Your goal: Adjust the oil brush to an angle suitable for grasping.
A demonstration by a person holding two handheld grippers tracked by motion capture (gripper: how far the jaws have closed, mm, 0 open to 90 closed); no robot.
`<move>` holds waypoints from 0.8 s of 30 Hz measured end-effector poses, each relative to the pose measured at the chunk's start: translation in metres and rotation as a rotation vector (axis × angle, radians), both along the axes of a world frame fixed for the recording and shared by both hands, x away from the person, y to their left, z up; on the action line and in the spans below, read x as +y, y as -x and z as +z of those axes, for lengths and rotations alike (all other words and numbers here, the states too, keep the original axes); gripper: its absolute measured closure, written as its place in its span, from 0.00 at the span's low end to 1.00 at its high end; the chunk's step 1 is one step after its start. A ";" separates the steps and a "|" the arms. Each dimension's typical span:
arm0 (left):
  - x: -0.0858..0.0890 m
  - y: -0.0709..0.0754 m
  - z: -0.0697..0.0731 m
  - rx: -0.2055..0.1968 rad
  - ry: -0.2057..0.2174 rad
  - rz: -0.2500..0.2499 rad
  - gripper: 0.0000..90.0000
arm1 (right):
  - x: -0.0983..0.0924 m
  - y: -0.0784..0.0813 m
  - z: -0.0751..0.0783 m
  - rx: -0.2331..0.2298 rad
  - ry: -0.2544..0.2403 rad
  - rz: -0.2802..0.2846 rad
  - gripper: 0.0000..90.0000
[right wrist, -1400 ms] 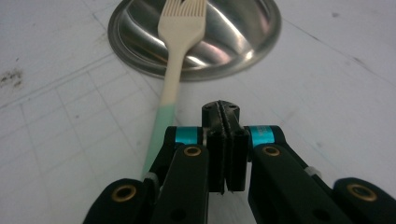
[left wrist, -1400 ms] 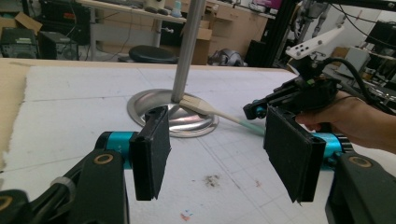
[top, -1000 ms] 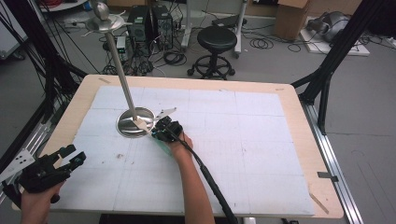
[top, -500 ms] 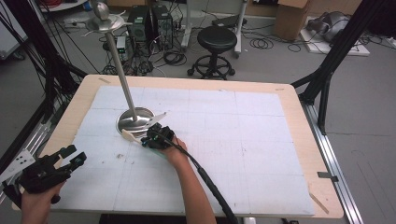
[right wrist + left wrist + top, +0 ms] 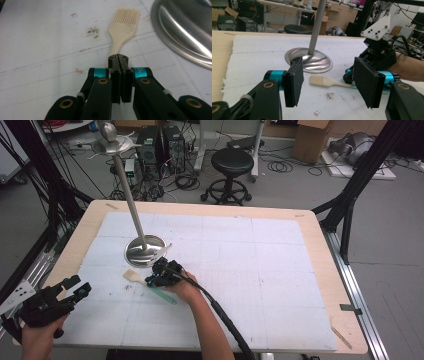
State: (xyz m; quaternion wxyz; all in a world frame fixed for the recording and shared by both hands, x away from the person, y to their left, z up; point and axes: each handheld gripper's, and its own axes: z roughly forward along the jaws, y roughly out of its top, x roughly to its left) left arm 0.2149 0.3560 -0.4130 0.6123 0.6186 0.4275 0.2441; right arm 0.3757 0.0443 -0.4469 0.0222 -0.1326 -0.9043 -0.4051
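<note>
A brush with a cream head point(image 5: 131, 276) and a teal handle lies flat on the white mat, just in front of the round base of a metal stand point(image 5: 145, 251). My right gripper point(image 5: 151, 281) is shut, its tips down over the brush handle where cream meets teal. In the right gripper view the closed tips point(image 5: 118, 58) cover the handle and the brush head point(image 5: 125, 21) points away; the pads do not pinch it. My left gripper point(image 5: 80, 286) is held open at the front left with nothing between its pads point(image 5: 295, 80). It faces the brush point(image 5: 324, 82).
The stand's slanted pole rises from the base point(image 5: 309, 60) to a small disc top point(image 5: 111, 142) beyond the table's back left. The base rim point(image 5: 182, 32) lies close to the right of the brush. Wooden table border point(image 5: 75, 245) frames the mat.
My right gripper has slid from the stand's base toward the front left, and the brush has moved with it across the mat. The left gripper has stayed where it was.
</note>
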 end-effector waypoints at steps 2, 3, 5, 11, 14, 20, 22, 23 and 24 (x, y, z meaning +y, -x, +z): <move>0.000 0.000 0.000 0.000 0.004 0.000 0.47 | 0.002 0.004 0.001 0.007 0.008 0.014 0.99; 0.000 0.000 0.000 -0.001 0.005 -0.001 0.47 | 0.003 0.005 0.001 0.006 0.006 0.020 0.99; 0.000 0.000 0.000 0.001 -0.001 -0.004 0.47 | 0.007 0.010 0.001 0.013 0.008 0.051 0.99; -0.002 -0.001 -0.001 0.006 -0.004 -0.008 0.47 | 0.011 0.018 0.001 0.019 0.008 0.094 0.99; -0.002 -0.001 -0.001 0.009 -0.007 -0.008 0.47 | 0.012 0.021 0.000 0.038 -0.001 0.112 0.99; -0.002 -0.001 -0.001 0.007 -0.008 -0.005 0.48 | 0.008 0.031 -0.001 0.051 -0.019 0.134 0.99; -0.002 -0.001 -0.001 0.008 -0.010 -0.007 0.48 | 0.006 0.034 0.000 0.043 -0.015 0.135 0.99; -0.002 -0.001 -0.001 0.008 -0.009 -0.007 0.48 | 0.005 0.036 0.001 0.040 -0.014 0.139 0.99; -0.003 -0.001 -0.001 0.009 -0.009 -0.006 0.48 | 0.003 0.038 0.003 0.037 -0.022 0.139 0.99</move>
